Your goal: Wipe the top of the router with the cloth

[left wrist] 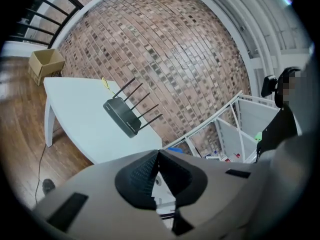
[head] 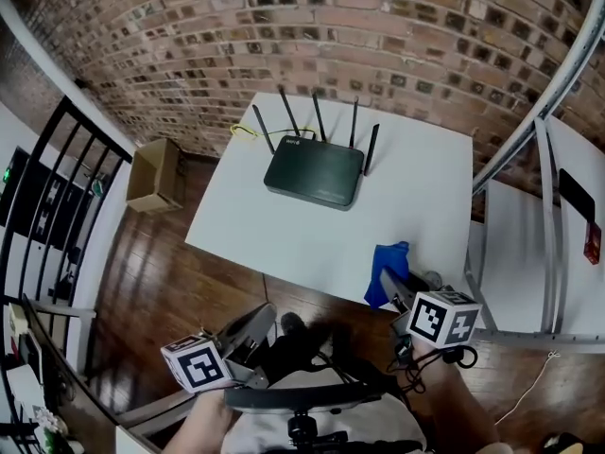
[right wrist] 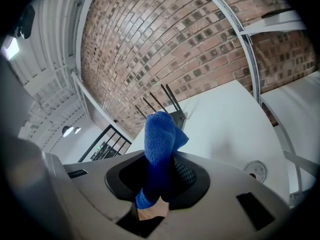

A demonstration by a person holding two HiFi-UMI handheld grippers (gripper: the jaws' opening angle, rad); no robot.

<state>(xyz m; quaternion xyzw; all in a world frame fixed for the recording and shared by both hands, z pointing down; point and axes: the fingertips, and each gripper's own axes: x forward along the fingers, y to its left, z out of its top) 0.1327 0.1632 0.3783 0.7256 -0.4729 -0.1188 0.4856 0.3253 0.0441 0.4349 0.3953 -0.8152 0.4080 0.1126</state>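
On the white surface [head: 416, 216] the router [head: 314, 171] lies crosswise toward the far edge, ahead-left of the right gripper [head: 391, 285], jaws pinching the cloth [head: 386, 258] at the near edge; the left gripper [head: 262, 323], closed on nothing, hangs farther off.

Left gripper [head: 257, 327] and right gripper [head: 389, 287] are each showing a grey moulded shell with black ribbed pads [left wrist: 140, 176]. Each is carrying a white cube printed with black square markers: left cube [head: 198, 363] at lower left of the head view, right cube [head: 444, 318] at lower right. Black cables [head: 430, 356] are looping beneath the right cube. The person is wearing a pale garment [head: 284, 433], lower centre.
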